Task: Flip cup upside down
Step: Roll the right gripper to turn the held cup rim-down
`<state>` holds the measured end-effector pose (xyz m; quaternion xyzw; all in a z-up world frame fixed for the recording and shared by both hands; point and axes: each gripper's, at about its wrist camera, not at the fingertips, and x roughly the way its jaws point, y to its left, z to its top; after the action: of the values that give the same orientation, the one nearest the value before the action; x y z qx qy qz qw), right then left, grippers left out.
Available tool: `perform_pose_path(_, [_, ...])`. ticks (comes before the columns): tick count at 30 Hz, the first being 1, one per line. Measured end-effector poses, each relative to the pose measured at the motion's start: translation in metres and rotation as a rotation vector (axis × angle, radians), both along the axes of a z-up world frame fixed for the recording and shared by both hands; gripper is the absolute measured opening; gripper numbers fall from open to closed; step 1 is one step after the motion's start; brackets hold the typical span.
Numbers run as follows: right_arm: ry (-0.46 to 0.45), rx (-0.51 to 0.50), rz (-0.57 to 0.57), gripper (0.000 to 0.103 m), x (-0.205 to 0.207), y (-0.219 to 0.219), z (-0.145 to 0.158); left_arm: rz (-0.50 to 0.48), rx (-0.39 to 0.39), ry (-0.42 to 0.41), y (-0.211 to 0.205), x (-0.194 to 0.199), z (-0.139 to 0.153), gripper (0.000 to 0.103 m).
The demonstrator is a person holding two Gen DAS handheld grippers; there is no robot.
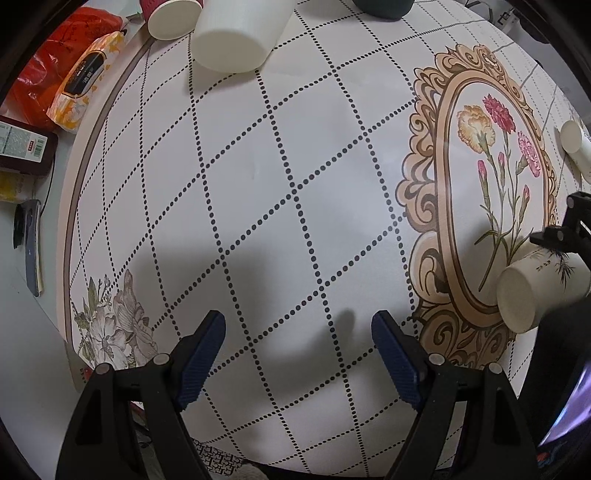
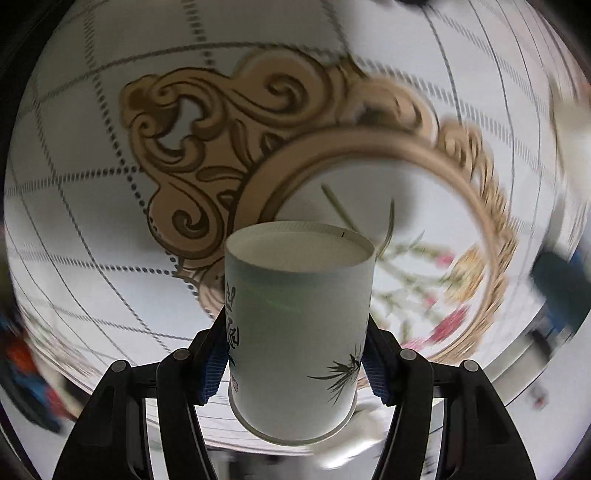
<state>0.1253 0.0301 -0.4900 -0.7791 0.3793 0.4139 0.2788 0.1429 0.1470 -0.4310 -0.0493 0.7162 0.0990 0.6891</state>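
Note:
A white paper cup (image 2: 297, 328) with black bamboo print is held between the blue pads of my right gripper (image 2: 295, 354), which is shut on its sides. The cup's recessed base faces away from the camera and its rim is towards me. It hangs above the tan floral frame on the tablecloth (image 2: 92, 221). In the left wrist view the same cup (image 1: 535, 291) shows at the right edge, tilted on its side in the right gripper (image 1: 561, 240). My left gripper (image 1: 298, 341) is open and empty over the dotted grid cloth (image 1: 258, 166).
A large white cup (image 1: 236, 33), a red-sleeved paper cup (image 1: 168, 16) and a dark cup (image 1: 384, 7) stand at the far edge. A white cup (image 1: 576, 144) is at the right. A tissue pack (image 1: 85, 81), red bag (image 1: 55, 62) and phone (image 1: 31, 247) lie left.

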Motion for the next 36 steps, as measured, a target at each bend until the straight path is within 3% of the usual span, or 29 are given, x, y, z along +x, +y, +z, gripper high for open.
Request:
perform_pose_path(8, [0.040,-0.001,-0.472,0.065,0.052,0.021,-0.001,-0.012,0.004,-0.012,-0.010,0.005,0.015,0.081])
perform_pose_path(15, [0.098,0.003,-0.935,0.065,0.089,0.016,-0.002,-0.022,0.011,-0.016,-0.016,0.003,0.022,0.081])
perform_pose_path(24, [0.166,0.019,-1.419,0.065,0.122,-0.003,-0.003,-0.047,0.015,-0.023,-0.034,-0.003,0.026,0.081])
perform_pose_path(29, [0.190,0.019,-1.570,0.065,0.131,-0.011,-0.003,-0.061,0.017,-0.026,-0.043,-0.006,0.028,0.081])
perform_pose_path(34, [0.201,0.023,-1.645,0.066,0.139,-0.012,-0.003,-0.071,0.018,-0.028,-0.048,-0.007,0.030,0.081])
perform_pose_path(36, [0.191,0.035,-1.663,0.067,0.127,-0.055,0.000,-0.075,0.018,-0.030,-0.049,-0.008,0.031,0.081])
